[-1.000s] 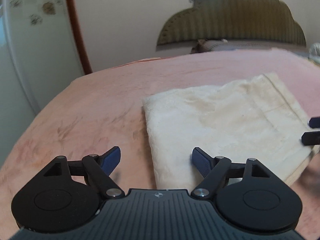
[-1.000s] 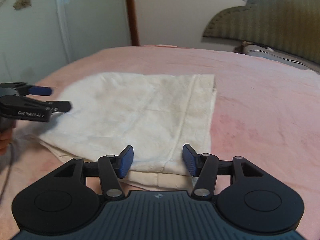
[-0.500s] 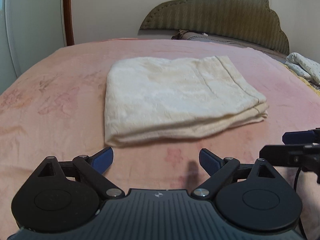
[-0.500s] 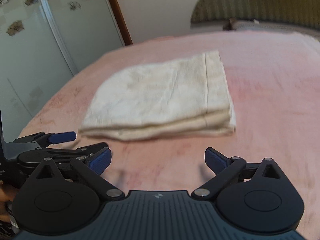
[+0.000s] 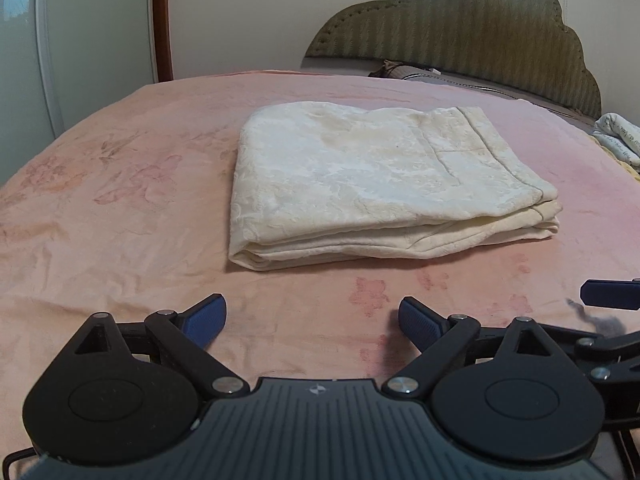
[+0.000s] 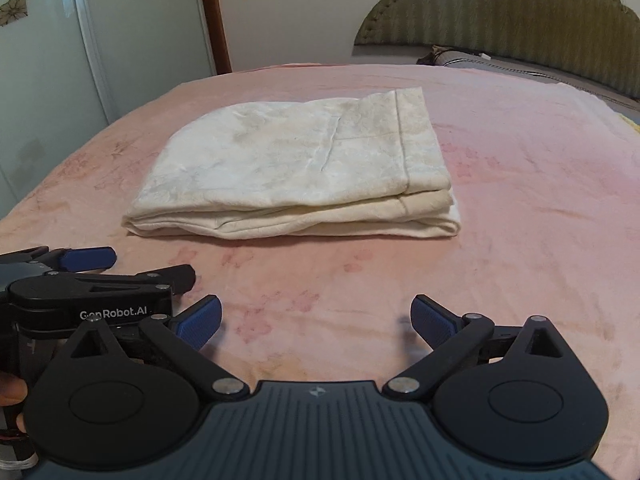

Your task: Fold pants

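The cream pants (image 5: pixel 372 184) lie folded in a flat rectangular stack on the pink bedspread (image 5: pixel 120 208); they also show in the right wrist view (image 6: pixel 296 172). My left gripper (image 5: pixel 312 320) is open and empty, held back from the stack's near edge. My right gripper (image 6: pixel 316 320) is open and empty, also short of the stack. The left gripper's body shows at the left of the right wrist view (image 6: pixel 88 280), and a right fingertip (image 5: pixel 608 294) at the right edge of the left wrist view.
A padded olive headboard (image 5: pixel 460 36) and pillows (image 5: pixel 616 140) stand at the far end of the bed. Glass wardrobe doors (image 6: pixel 80 40) and a wooden door frame (image 5: pixel 160 20) are to the left.
Both grippers have drawn back from the folded pants toward the near edge of the bed and opened wider. The pants lie still in their folded stack.
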A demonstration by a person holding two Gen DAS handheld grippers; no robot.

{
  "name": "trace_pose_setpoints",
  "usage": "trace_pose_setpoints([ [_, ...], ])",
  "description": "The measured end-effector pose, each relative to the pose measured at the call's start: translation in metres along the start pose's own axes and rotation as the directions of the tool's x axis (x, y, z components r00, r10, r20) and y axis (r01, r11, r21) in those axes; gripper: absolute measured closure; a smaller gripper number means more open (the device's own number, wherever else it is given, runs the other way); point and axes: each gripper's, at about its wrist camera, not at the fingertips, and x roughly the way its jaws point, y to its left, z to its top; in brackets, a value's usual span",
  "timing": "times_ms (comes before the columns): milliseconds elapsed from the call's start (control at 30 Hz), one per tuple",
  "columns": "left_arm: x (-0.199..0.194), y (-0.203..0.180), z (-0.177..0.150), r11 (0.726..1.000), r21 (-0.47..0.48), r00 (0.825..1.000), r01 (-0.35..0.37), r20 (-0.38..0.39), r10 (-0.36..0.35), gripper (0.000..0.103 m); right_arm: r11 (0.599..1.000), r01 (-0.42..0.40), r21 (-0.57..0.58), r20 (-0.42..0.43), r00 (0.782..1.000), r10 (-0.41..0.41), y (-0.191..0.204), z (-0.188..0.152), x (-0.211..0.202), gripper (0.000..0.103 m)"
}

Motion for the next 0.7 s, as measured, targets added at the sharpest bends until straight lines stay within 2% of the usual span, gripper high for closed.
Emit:
trace_pose_setpoints([
  [100, 0.000, 0.002, -0.001, 1.000, 0.003, 1.000, -0.028, 0.007, 0.028, 0.006, 1.000, -0.012, -0.007, 0.011, 1.000, 0.012, 0.004, -0.002, 0.004, 0.001],
  [233, 0.002, 0.006, -0.002, 1.000, -0.009, 1.000, -0.030, 0.004, 0.030, 0.003, 0.998, 0.040, -0.039, 0.008, 0.999, -0.040, 0.009, -0.003, 0.011, 0.001],
  [700, 0.007, 0.002, -0.006, 0.998, 0.009, 0.998, -0.056, 0.013, 0.056, 0.000, 0.999, 0.044, -0.027, 0.023, 0.999, -0.043, 0.002, -0.007, 0.026, 0.000],
])
